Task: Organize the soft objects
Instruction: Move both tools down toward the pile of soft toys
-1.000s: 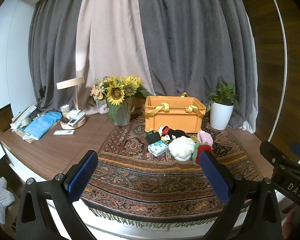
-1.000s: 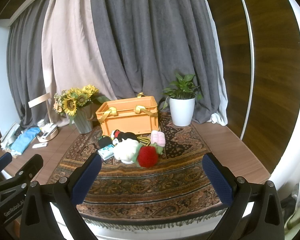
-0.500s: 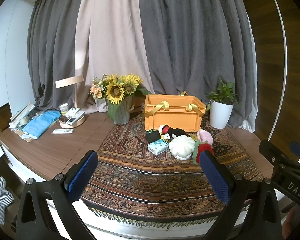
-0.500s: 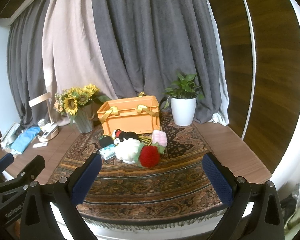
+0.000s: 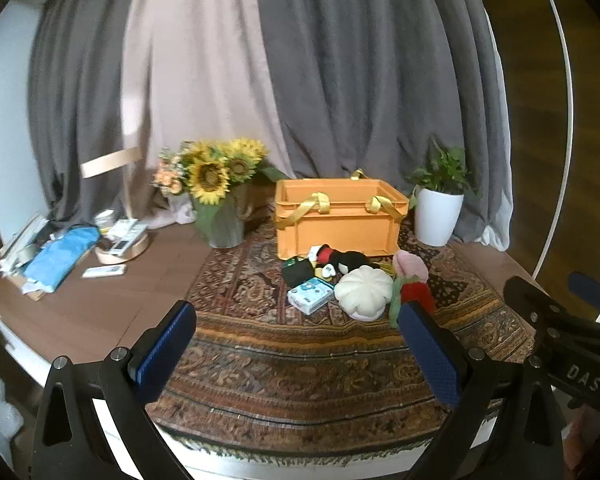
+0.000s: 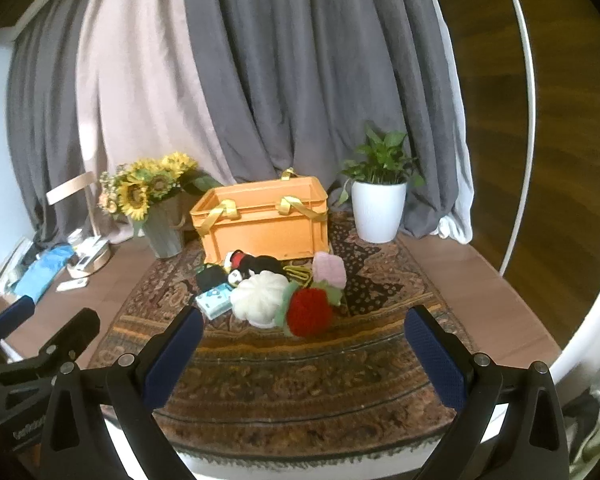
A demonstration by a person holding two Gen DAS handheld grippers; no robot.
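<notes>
The near part of the patterned rug [image 6: 300,364] lies bare between both grippers and the pile of soft toys, so the straight approach is unobstructed. The red plush ball [image 6: 310,312] and white pumpkin cushion [image 6: 260,296] form the pile's front edge, masking the items behind. The orange crate [image 6: 264,220] stands directly behind, its top uncovered, 2 yellow handles [image 6: 290,205] draped over the front rim. Sunflower vase [image 6: 162,232] flanks it left, white potted plant [image 6: 380,208] right.

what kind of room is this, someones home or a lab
Most likely a home-style room, perhaps staged: a patterned rug covers a table backed by floor-length curtains, with a vase of sunflowers and a potted plant beside an orange crate.
</notes>
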